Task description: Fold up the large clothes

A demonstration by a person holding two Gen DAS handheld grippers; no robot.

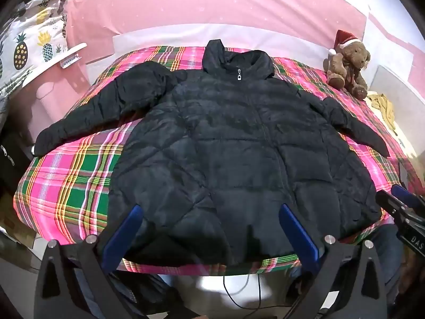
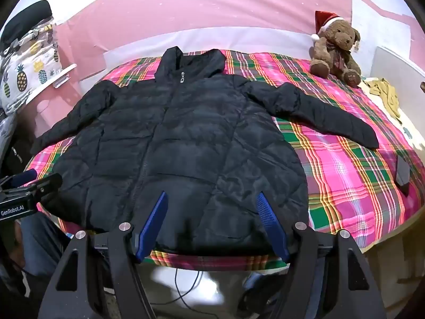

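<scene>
Pink walls (image 1: pixel 212 5) closed the room behind a bed (image 1: pixel 66 175) spread with a bright plaid cover. Our left gripper (image 1: pixel 209 210) had its jaws standing wide apart with nothing between the blue pads, hovering over the near hem of the black puffer jacket (image 1: pixel 225 138). Our right gripper (image 2: pixel 212 199) also held its jaws wide apart and empty, above the same hem, a little further right.

We saw the jacket lying flat on the bed, front up and zipped, hood towards the wall, both sleeves angled outward. Its left sleeve reached the bed's left edge.

Beyond it, a teddy bear (image 2: pixel 336 50) in a red Santa hat sat at the far right corner, beside some crumpled yellowish cloth (image 2: pixel 387 95). A pineapple-print fabric (image 1: pixel 29 45) hung at left. A dark flat object (image 2: pixel 402 172) at the bed's right edge we could not identify. Cables (image 2: pixel 186 292) trailed on the floor below, partly hidden by the grippers.
</scene>
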